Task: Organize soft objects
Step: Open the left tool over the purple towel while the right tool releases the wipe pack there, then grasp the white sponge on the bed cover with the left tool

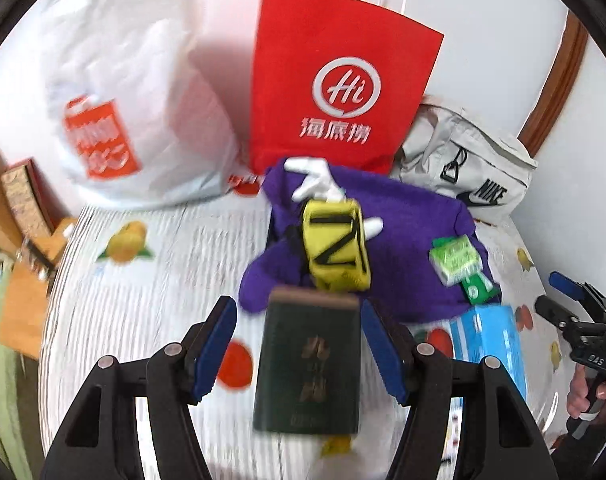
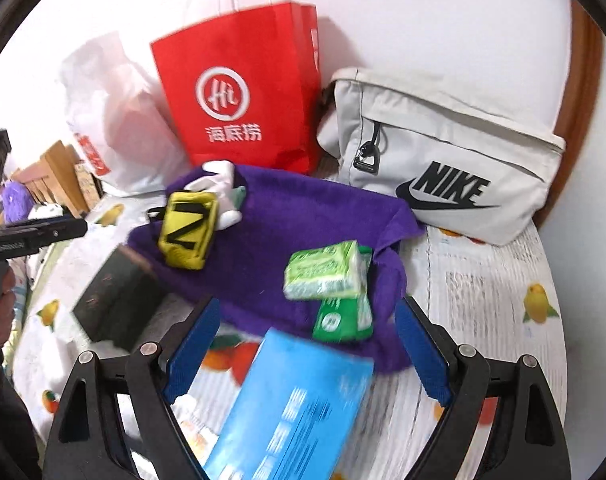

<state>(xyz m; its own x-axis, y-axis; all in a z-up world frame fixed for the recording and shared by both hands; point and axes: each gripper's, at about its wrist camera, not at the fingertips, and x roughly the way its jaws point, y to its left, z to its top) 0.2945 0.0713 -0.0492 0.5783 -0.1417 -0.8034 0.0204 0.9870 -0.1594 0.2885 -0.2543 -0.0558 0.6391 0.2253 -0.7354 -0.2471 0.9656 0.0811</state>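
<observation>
A purple cloth (image 2: pixel 303 240) lies crumpled near the far edge of a round table (image 2: pixel 503 288), which is covered in a white cloth printed with fruit. The purple cloth looks like thick fleece or towelling: limp, light and likely to sag and drag whatever sits on it, so a pinch at the loose corner nearest the pale sports bag (image 2: pixel 443 160) seems the best hold. On it rest a yellow pouch (image 1: pixel 337 246) with black lettering, a white soft toy (image 1: pixel 315 182) tucked behind it, and two green tissue packs (image 2: pixel 327 276), all light and squashy, though the plastic-wrapped packs may be slippery. A dark green box (image 1: pixel 309 364) and a blue carton (image 2: pixel 295 408) lie on the near side of the table; both look stiff-edged and cardboard, not soft goods. The left gripper (image 1: pixel 299 344) is held above the dark box with its blue pads standing well clear on either side, gripping nothing. The right gripper (image 2: pixel 307 344) likewise stands wide, the blue carton showing between its fingers but not pressed by them. At the far edge a red paper bag (image 1: pixel 343 80) with white cord handles stands upright against the wall, a crinkly white plastic bag (image 1: pixel 135 100) slumped beside it; either would probably serve to receive the soft items. Both views are blurred, so fine detail is uncertain.
</observation>
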